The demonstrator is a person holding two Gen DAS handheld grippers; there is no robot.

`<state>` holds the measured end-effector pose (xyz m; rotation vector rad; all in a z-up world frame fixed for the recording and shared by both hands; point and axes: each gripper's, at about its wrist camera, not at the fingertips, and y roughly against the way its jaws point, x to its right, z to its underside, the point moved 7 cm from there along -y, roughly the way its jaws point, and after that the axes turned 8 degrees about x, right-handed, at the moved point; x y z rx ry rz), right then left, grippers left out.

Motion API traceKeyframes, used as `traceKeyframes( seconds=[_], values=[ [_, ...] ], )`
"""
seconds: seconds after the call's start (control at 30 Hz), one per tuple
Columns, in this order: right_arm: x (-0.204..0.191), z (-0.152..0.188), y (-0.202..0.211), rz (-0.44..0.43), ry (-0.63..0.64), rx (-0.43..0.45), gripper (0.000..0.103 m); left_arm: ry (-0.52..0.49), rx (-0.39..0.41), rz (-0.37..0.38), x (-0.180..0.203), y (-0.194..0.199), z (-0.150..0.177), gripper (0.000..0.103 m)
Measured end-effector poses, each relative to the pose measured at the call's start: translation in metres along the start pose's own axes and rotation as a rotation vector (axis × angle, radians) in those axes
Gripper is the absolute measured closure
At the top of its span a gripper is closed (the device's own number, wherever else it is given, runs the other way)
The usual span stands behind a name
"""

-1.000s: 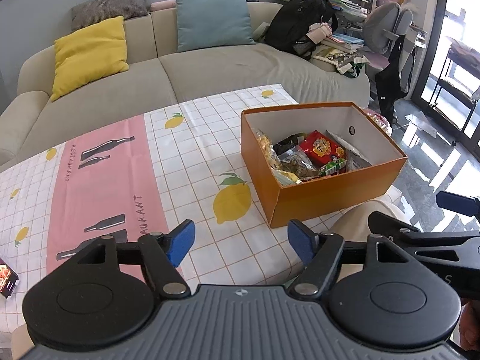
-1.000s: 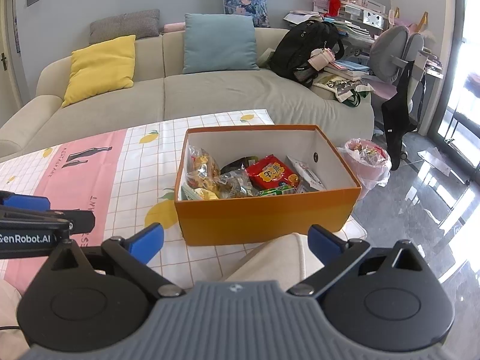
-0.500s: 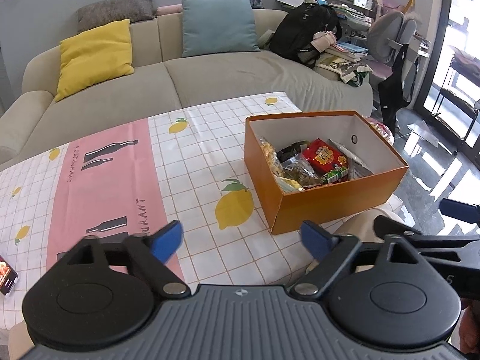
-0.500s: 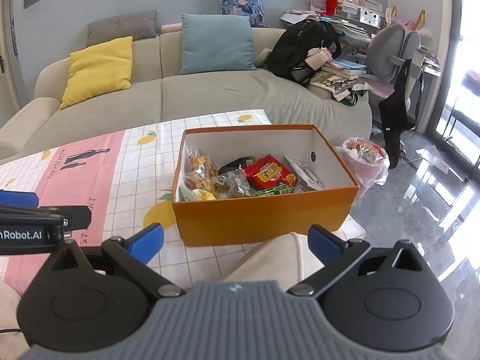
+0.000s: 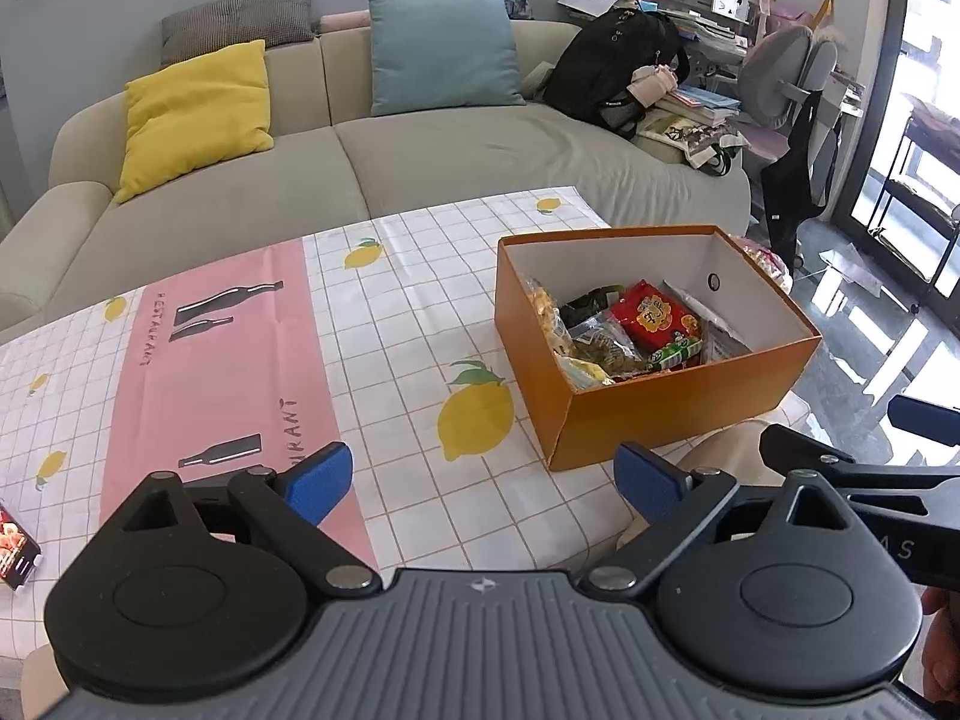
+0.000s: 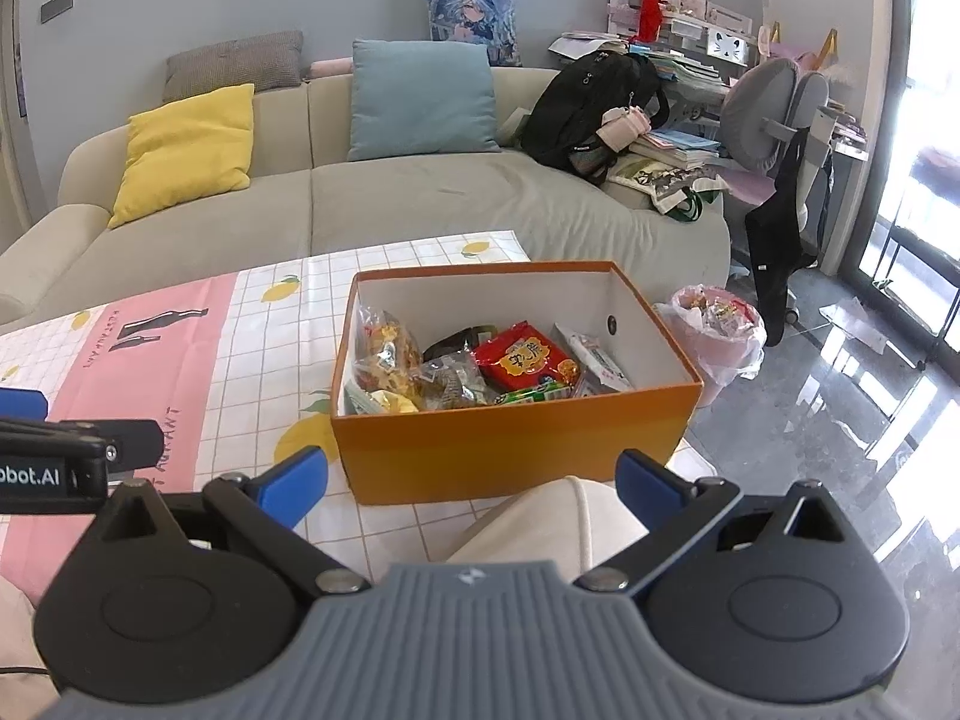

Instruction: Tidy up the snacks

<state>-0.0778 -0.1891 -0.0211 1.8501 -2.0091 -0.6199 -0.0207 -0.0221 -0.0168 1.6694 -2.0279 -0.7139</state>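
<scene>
Snacks (image 6: 516, 363): most packets inside orange box (image 6: 516, 450) on tabletop (image 5: 390, 324). One small packet (image 5: 15, 546) at tabletop's left edge, apparently left. Left hand-held gripper (image 5: 483, 480), right hand-held gripper (image 6: 471, 480): both apart, empty.

left gripper (image 5: 483, 480) fingers spread wide, right gripper (image 6: 471, 480) likewise, both empty

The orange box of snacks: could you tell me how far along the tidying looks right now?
Several packets, including a red one, already lie inside the orange box. Nothing is in hand: the left gripper and right gripper are open and empty. One small packet lies at the table's left edge, possibly still to collect.
</scene>
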Motion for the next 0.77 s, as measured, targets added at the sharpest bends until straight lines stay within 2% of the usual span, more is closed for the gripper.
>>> traceKeyframes(
  seconds=[0.77],
  values=[
    [-0.0005, -0.0002, -0.0003, 0.001, 0.001, -0.005, 0.004, 0.012, 0.004, -0.027, -0.0094, 0.0013, -0.0022, 0.000]
  ],
)
